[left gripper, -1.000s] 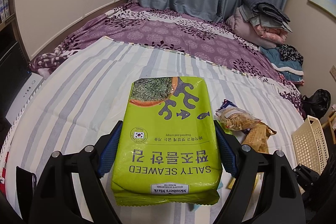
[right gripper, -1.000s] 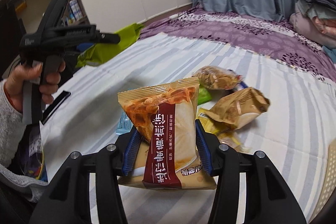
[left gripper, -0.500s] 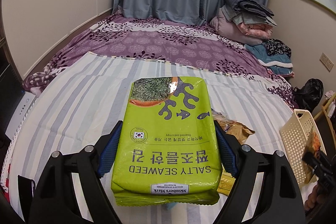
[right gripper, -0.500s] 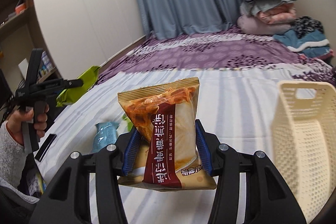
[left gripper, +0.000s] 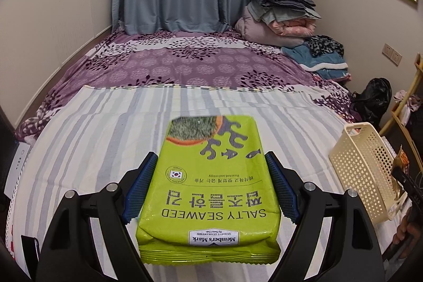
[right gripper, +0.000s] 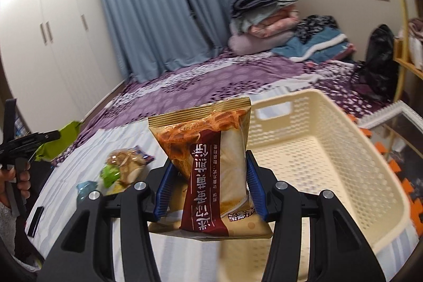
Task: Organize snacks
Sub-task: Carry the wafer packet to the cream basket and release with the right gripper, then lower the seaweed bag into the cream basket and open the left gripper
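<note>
My left tool (left gripper: 211, 186) is pinching the green seaweed pack (left gripper: 208, 192) across its width, both blue pads (left gripper: 138, 189) pressed flat against the pack's long edges, and it points down at a slant over the striped bed sheet (left gripper: 92, 128). The pack lies flat between the fingers, its printed face up and the lettering upside down to me, raised clear of the sheet. Off to the right of that view the cream basket (left gripper: 362, 168) stands on the bed near its edge, and at the far right border I can just make out the fingers of the other hand (left gripper: 404, 237) under the right tool's dark frame. My right tool (right gripper: 208, 189) is clamped on the brown noodle packet (right gripper: 211, 163), which stands upright between the pads with its crimped top seam uppermost and tilted slightly to the right. It points down at a gentler slant, with the packet hanging at the near left corner of the basket, whose open perforated inside fills the right half of that view. Left of the packet a small heap of loose snack bags (right gripper: 124, 165) lies on the sheet. At the left border the left hand (right gripper: 15, 176) is wrapped round its tool's handle, grey sleeve below.
</note>
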